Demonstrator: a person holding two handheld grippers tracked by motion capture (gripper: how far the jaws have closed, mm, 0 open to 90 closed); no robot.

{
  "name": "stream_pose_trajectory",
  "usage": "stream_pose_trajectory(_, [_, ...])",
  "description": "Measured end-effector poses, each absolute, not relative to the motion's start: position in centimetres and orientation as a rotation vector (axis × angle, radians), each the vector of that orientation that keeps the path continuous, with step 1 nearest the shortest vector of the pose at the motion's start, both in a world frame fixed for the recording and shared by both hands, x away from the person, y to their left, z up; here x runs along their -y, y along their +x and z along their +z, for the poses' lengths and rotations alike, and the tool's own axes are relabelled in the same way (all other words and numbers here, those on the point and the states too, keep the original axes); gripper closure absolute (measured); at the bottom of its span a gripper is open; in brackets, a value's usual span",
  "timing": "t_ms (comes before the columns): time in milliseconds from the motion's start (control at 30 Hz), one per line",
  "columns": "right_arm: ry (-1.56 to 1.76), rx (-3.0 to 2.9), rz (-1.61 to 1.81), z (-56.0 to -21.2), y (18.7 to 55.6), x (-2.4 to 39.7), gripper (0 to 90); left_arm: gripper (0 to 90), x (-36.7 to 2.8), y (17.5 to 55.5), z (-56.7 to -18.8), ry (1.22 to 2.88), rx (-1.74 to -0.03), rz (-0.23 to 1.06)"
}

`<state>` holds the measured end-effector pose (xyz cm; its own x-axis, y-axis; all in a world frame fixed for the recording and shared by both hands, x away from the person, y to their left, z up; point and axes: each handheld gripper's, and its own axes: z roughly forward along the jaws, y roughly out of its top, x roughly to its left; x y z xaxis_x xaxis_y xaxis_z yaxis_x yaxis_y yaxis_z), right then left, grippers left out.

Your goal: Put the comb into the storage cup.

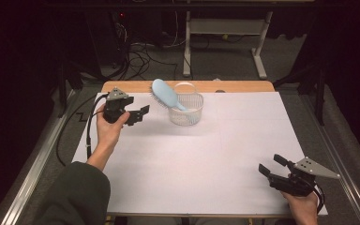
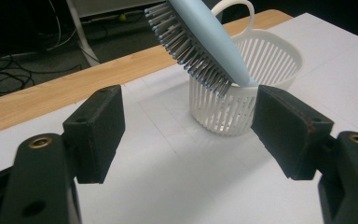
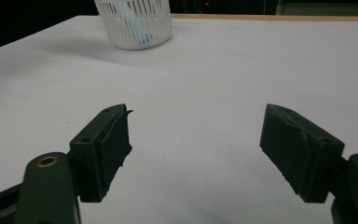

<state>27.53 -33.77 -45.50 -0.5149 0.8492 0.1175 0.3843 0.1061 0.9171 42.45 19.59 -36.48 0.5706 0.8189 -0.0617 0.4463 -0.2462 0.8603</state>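
Light-blue hairbrush point(image 1: 165, 93) leaning handle-down in white slotted basket point(image 1: 186, 114) (bristles facing left gripper point(image 1: 139, 113), released, nearby); right gripper point(image 1: 272, 166) released, well apart over white sheet point(image 1: 206, 154).

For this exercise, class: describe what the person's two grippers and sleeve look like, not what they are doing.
Both are black two-fingered tools. The left gripper carries a grey three-cornered plate on top and trails a black cable. The right gripper has the same grey plate. Up close, the fingers are blocky black pads with brass-coloured rings at their bases. The left forearm wears a dark green sleeve.
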Motion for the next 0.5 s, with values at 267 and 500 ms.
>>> stream_pose_trajectory(267, [1.203, -1.948, 1.392, -45.5, 27.5, 33.8, 24.6, 26.6, -20.1, 41.7, -36.6, 1.87, -1.017, 0.506])
stream_pose_trajectory(500, [1.201, -1.949, 1.391, -45.5, 27.5, 33.7, 24.6, 26.6, -20.6, 41.1, -36.8, 1.86, -1.019, 0.508])
